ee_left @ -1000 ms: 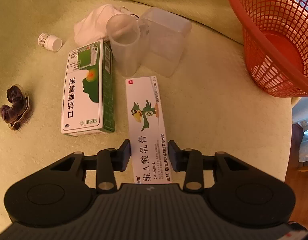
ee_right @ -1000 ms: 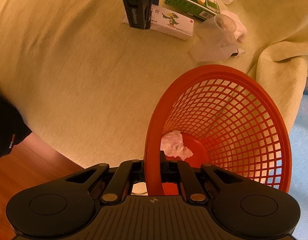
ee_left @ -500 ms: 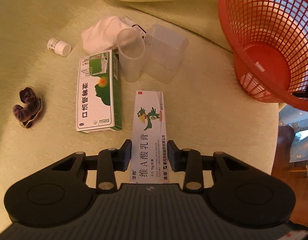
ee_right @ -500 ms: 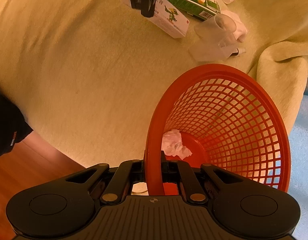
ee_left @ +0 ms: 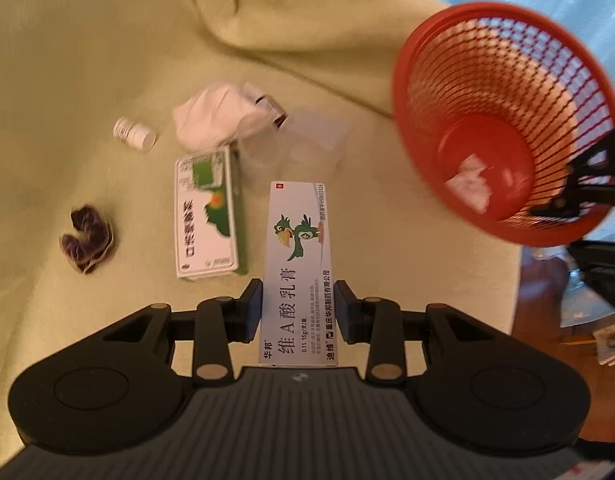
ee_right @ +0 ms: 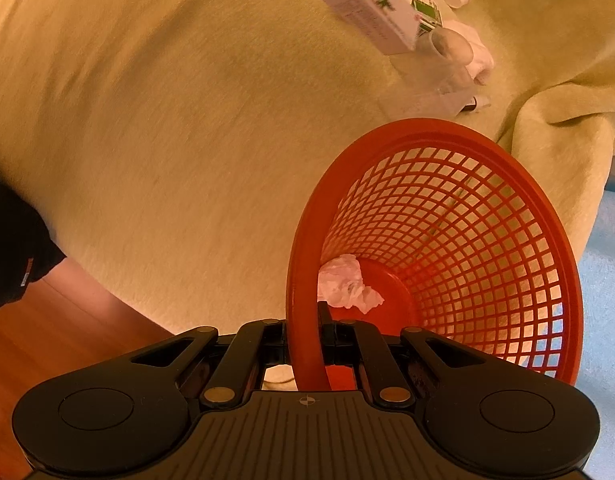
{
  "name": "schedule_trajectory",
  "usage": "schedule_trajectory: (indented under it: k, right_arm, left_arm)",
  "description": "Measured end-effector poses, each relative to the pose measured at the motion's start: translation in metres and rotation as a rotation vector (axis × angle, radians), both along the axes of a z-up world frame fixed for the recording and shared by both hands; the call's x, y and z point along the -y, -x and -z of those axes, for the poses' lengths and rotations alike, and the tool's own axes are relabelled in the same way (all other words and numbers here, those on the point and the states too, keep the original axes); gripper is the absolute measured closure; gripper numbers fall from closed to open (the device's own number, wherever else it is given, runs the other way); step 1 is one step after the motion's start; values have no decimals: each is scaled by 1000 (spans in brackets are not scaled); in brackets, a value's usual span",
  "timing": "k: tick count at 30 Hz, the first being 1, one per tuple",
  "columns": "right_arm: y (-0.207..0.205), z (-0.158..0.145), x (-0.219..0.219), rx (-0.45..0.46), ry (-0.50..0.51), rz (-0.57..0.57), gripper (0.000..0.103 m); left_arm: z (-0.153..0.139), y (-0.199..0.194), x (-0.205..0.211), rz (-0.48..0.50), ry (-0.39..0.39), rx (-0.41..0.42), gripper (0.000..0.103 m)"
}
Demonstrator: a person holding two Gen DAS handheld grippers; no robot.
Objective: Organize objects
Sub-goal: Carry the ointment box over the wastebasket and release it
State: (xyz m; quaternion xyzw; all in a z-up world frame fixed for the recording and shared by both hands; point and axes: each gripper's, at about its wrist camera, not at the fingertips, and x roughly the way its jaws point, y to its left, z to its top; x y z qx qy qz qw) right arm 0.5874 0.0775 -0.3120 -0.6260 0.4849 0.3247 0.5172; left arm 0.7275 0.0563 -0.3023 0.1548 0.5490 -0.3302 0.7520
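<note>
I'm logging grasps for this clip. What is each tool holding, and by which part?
Left tool: white ointment box, clamped across its near end. Right tool: red basket, pinched at its rim.

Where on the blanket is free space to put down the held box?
Bare blanket lies between the ointment box and the red basket. It is crowded around the green box, clear cups, tissue and small bottle.

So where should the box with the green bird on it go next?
Probably sideways toward the red basket. The left gripper holds the bird box off the blanket, and the right gripper grips the basket's rim, its open mouth tilted toward the box, ready to catch it.
</note>
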Motion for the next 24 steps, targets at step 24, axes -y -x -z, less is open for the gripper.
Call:
schedule_trajectory:
  k: [24]
  right_arm:
    - [5,-2,2,10,-5,-15,100]
  left_arm:
    - [-83,-8,72,243,185,15,71]
